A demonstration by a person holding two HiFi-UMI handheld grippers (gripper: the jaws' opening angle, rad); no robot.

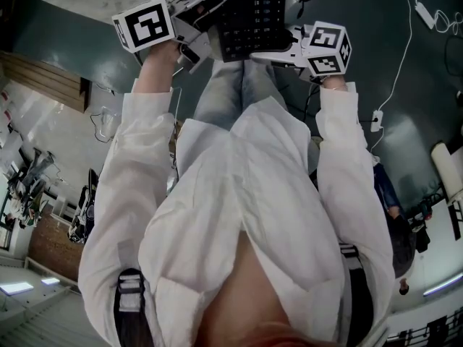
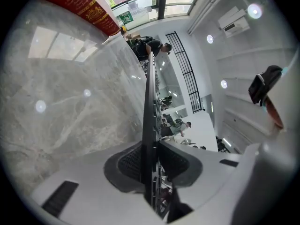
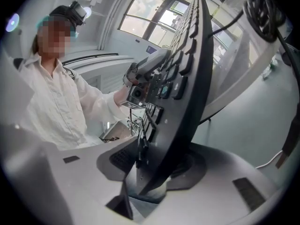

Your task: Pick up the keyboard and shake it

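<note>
A black keyboard (image 1: pixel 253 11) is held up in front of the person, one end in each gripper. My left gripper (image 1: pixel 210 20) grips its left end. In the left gripper view the keyboard (image 2: pixel 149 107) runs away edge-on, and both pads of the gripper (image 2: pixel 151 161) press on it. My right gripper (image 1: pixel 278 45) holds the right end. In the right gripper view the keyboard (image 3: pixel 187 93) stands tilted with its keys facing left, clamped by the gripper (image 3: pixel 154 165). The left gripper (image 3: pixel 140 86) shows at the far end there.
A pale marble table (image 2: pixel 70 93) lies just beyond the keyboard, with a red item (image 2: pixel 84 8) at its far end. On the dark floor to the right lie a white cable (image 1: pixel 394 78) and a power strip (image 1: pixel 427 13). Dark cables (image 3: pixel 262 13) hang near the right gripper.
</note>
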